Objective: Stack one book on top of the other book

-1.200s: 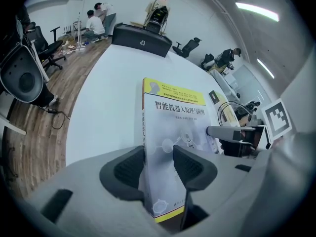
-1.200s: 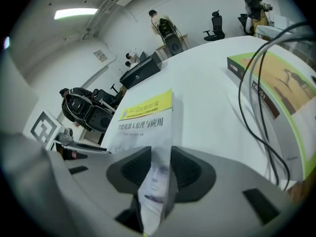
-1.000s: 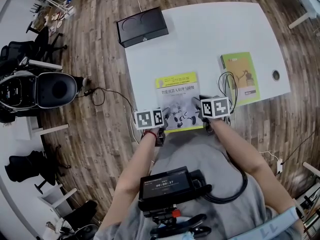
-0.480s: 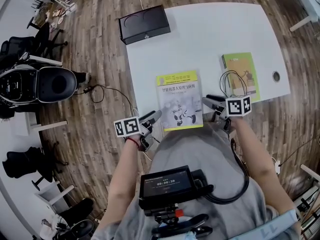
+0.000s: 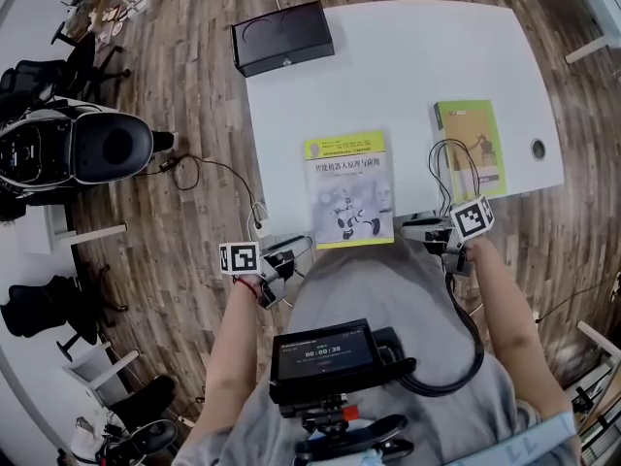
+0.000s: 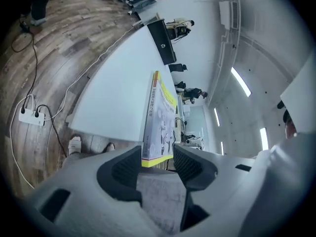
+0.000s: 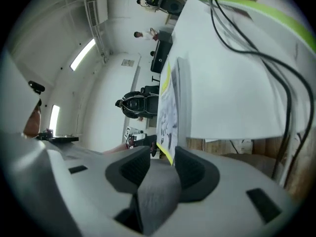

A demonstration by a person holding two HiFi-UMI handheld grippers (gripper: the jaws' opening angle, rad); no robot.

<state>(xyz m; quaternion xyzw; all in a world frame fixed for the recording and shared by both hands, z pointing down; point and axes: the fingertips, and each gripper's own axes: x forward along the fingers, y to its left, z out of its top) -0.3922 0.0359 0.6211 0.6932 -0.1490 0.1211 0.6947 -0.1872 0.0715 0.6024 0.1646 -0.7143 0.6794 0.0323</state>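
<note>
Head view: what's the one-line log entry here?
left gripper open | right gripper open | yellow book on table | green book apart, unstacked

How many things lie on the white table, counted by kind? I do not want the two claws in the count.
Books: 2, the yellow-covered book and the green-covered book
Black box: 1
Black cable: 1
Total: 4
</note>
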